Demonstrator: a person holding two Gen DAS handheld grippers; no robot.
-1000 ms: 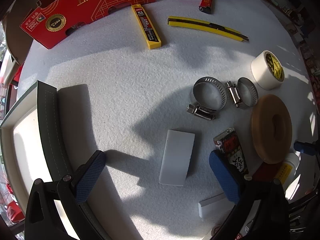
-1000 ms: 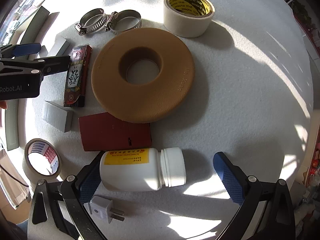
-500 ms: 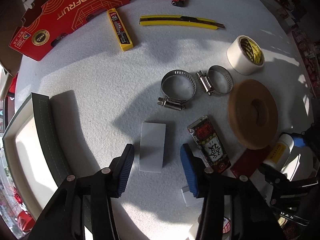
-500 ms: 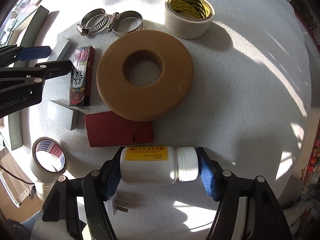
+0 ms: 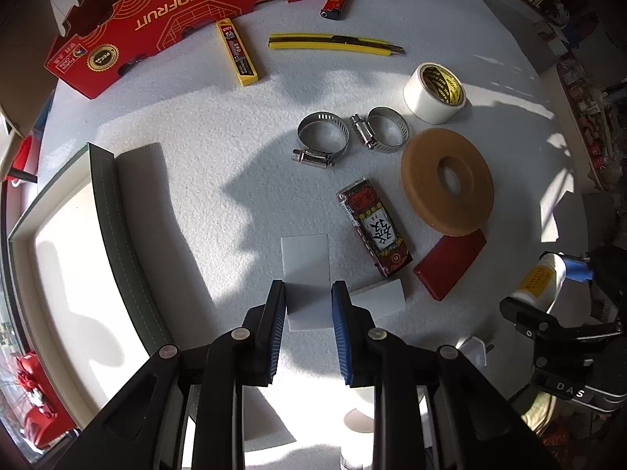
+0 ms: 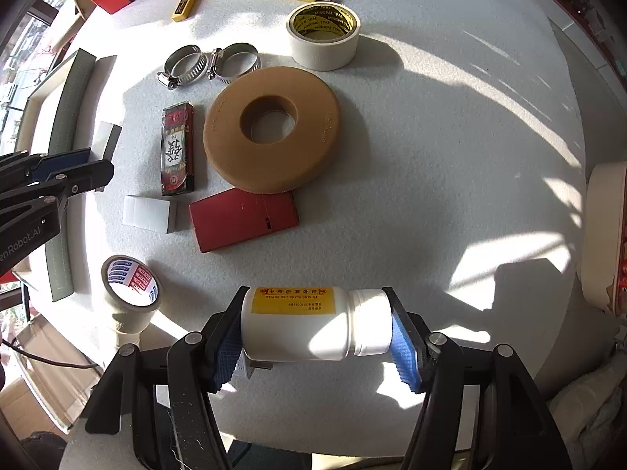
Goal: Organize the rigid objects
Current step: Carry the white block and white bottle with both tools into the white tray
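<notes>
Gripping two things at once, we are working both sides of the white table (image 6: 450,125). Our left gripper (image 5: 307,305) is closing narrowly on the white block (image 5: 305,270), its blue pads (image 5: 279,313) pressing the block's long sides near its closer end, so the flat piece is pinched across its short width, the only span the jaws can cover. It is lying just left of the patterned box (image 5: 374,231), with the grey-walled tray (image 5: 113,235) well apart on the left, likely where such pieces are going.

Our right gripper (image 6: 315,333) is clamping the white bottle (image 6: 309,323) end to end, one pad on its base and the other on the cap, the bottle lying crosswise with its yellow label up. Holding it lengthwise is keeping the round body from rolling out, though we are judging that grip less forgiving if the cap slips.

Between the two, the tan ring (image 6: 270,129), red case (image 6: 243,219) and hose clamps (image 6: 211,62) are waiting untouched, as is the masking tape (image 6: 323,35).
</notes>
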